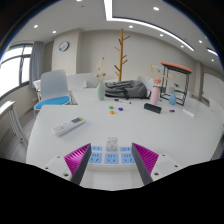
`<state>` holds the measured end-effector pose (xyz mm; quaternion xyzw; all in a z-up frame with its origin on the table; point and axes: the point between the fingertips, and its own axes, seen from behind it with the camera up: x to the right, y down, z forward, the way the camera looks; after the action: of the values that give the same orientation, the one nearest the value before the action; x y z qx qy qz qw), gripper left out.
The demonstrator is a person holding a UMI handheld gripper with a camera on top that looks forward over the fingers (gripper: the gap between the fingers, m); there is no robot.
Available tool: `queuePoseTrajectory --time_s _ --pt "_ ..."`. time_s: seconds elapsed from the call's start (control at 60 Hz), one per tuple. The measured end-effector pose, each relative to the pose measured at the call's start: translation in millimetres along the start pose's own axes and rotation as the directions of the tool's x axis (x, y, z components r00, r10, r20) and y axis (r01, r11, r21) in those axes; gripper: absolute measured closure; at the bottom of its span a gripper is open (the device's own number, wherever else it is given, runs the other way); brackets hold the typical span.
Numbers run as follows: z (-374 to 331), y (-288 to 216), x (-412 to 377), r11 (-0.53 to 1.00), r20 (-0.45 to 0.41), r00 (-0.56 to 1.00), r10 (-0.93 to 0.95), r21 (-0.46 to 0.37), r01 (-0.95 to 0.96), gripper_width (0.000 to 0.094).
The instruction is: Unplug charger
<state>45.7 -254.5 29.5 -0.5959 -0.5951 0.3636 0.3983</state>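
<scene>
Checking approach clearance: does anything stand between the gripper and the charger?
Nothing visible does. The white charger block lies on the table just ahead, between the gripper's open fingers.

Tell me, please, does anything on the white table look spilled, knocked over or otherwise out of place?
Nothing stands out. The white table holds small items lying flat, including a white remote-like object, with no spill visible. The hand-held gripper is open over the table's near edge.

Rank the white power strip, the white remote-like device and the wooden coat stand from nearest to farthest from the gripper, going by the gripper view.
1. White power strip: between the open jaws of the gripper, on the white table.
2. White remote-like device: ahead, to the left on the table.
3. Wooden coat stand: farthest, beyond the table by the back wall.
</scene>
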Motion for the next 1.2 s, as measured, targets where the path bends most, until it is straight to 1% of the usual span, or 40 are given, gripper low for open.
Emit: queuePoseTrajectory --time_s 0.167,0.2,0.25,0.283,0.317,0.333,0.35,0.367,0.433,0.483,0.567,0.583,0.617,0.667,0.683,0.7,0.75,0.783,0.85,0.883,0.967,1.017,1.067,1.2 --pt "49.4 -3.3 2.0 1.000 0.014 1.000 -0.018 -0.006 0.018 0.0087" --pt "55.5 -3.4 1.6 1.000 0.017 1.000 -0.021 -0.007 0.021 0.0098" --pt "66.3 -0.6 1.5 1.000 0.021 0.999 -0.025 -0.015 0.025 0.0137" --pt "70.8 -1.3 0.7 1.000 0.025 0.999 -0.020 -0.013 0.020 0.0205" --pt "74.9 -0.1 0.8 1.000 0.026 1.000 -0.014 -0.016 0.014 0.0334" --pt "76.4 0.8 0.2 1.000 0.028 1.000 -0.010 -0.020 0.011 0.0427" --pt "77.9 1.9 -1.6 1.000 0.036 0.999 -0.003 -0.025 0.004 0.0544" --pt "77.4 3.3 -2.0 0.999 0.043 0.999 0.009 -0.032 -0.008 0.0706" --pt "77.3 2.8 -1.1 0.998 0.043 0.998 0.038 -0.045 -0.036 0.0820" --pt "79.5 1.3 -2.0 0.999 0.042 0.999 0.020 -0.041 -0.018 0.0872" --pt "76.5 -3.0 -1.6 0.998 0.047 0.998 0.035 -0.049 -0.033 0.0883" --pt "74.1 -11.0 -0.8 0.998 0.051 0.998 0.048 -0.030 -0.047 0.0886" --pt "62.3 -44.4 4.7 0.996 0.048 0.997 0.053 0.071 -0.057 0.0888" --pt "41.2 -104.4 18.1 0.976 -0.008 1.000 -0.027 0.214 0.028 0.0889" --pt "39.8 -117.9 20.0 0.972 -0.016 0.999 -0.030 0.235 0.033 0.0890" --pt "38.0 -128.7 20.7 0.972 -0.009 1.000 -0.019 0.234 0.020 0.0890" --pt "39.1 -137.9 15.1 0.987 0.064 0.997 0.032 0.157 -0.042 0.0890" --pt "36.4 -147.7 20.0 0.991 0.079 0.996 0.048 0.123 -0.057 0.0889" --pt "27.1 -166.5 49.4 0.992 0.058 0.998 0.027 0.123 -0.034 0.0889" --pt "26.5 -166.6 67.5 0.992 0.043 0.999 0.028 0.121 -0.033 0.0889" --pt "14.6 -159.8 117.5 0.996 0.001 0.999 0.038 0.079 -0.038 0.0889" --pt "12.4 -149.3 149.7 0.998 -0.039 0.999 0.027 0.060 -0.024 0.0889" --pt "15.8 -127.2 178.9 1.000 -0.079 0.997 0.025 0.012 -0.024 0.0889" --pt "38.6 -54.0 230.5 0.991 -0.116 0.993 0.021 -0.127 -0.036 0.0884"
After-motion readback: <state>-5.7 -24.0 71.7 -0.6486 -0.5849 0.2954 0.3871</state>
